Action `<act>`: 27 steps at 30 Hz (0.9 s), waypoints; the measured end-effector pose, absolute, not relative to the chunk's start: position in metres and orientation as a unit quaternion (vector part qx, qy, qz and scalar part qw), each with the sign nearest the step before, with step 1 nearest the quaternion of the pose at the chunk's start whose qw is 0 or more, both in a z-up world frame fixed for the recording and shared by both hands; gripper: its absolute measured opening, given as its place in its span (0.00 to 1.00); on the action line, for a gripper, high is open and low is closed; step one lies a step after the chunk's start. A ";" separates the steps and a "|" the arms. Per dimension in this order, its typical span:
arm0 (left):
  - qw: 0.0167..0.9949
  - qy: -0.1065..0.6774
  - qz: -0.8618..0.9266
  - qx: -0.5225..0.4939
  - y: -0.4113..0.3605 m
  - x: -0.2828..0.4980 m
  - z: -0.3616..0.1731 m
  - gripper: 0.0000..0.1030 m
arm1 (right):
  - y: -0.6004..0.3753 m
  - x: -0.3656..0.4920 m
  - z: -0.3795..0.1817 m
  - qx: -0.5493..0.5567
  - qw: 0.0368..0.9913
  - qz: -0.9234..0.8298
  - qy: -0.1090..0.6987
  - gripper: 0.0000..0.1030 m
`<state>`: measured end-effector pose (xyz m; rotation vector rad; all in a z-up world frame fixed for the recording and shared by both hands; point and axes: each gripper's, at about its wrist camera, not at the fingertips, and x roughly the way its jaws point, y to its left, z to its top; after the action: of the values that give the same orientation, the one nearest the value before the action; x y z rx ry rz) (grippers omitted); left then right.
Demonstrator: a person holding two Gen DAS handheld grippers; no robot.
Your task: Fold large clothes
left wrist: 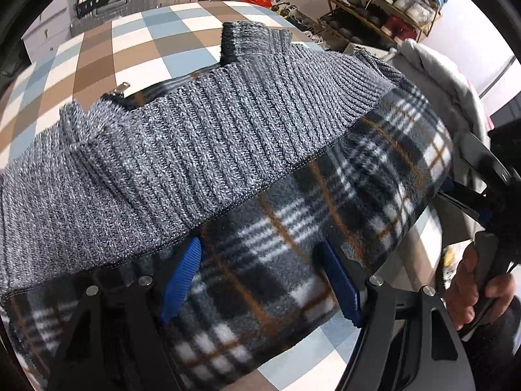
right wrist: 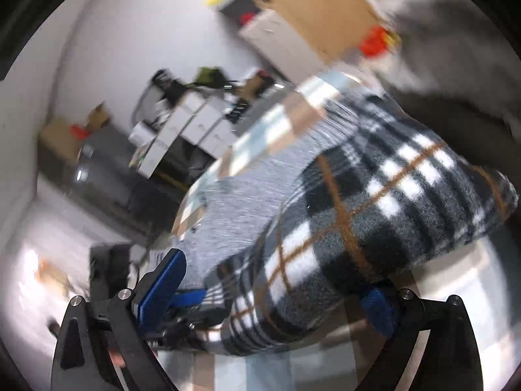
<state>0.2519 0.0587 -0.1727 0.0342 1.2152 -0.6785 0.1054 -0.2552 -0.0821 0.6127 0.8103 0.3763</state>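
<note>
Left claw stands wide, its blue pads pressing a thick fold of the plaid jacket; right claw likewise grips the bundle, lifted over the checkered table

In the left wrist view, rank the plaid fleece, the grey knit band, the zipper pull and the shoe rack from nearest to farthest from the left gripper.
1. Plaid fleece, between the fingers.
2. Grey knit band, just beyond, across the middle.
3. Zipper pull, past the band, upper left.
4. Shoe rack, far background, upper right.
</note>
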 end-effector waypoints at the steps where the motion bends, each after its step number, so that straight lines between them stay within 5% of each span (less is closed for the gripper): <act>1: 0.766 0.561 -0.315 0.009 0.061 0.253 -0.172 0.69 | -0.255 0.104 -0.082 0.291 0.859 0.185 0.379 0.97; 4: 0.766 0.558 -0.319 0.019 0.062 0.250 -0.171 0.69 | -0.262 0.114 -0.105 0.304 0.841 0.139 0.425 0.96; 7: 0.767 0.556 -0.317 0.039 0.061 0.246 -0.169 0.69 | -0.270 0.122 -0.128 0.304 0.818 0.077 0.483 0.83; 13: 0.762 0.561 -0.322 0.038 0.058 0.252 -0.168 0.69 | -0.273 0.143 -0.122 0.308 0.824 0.060 0.471 0.81; 17: 0.765 0.557 -0.322 0.036 0.062 0.248 -0.170 0.69 | -0.274 0.135 -0.121 0.312 0.834 0.067 0.450 0.47; 19: 0.764 0.558 -0.321 0.037 0.059 0.249 -0.171 0.69 | -0.274 0.131 -0.109 0.294 0.846 0.085 0.437 0.39; 27: 0.764 0.565 -0.308 0.052 0.041 0.245 -0.172 0.70 | -0.235 0.092 -0.049 0.162 0.915 0.115 0.351 0.32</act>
<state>0.2446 0.0410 -0.1722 0.1122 1.2273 -0.6692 0.0921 -0.2352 -0.0488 0.3341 0.7218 0.2375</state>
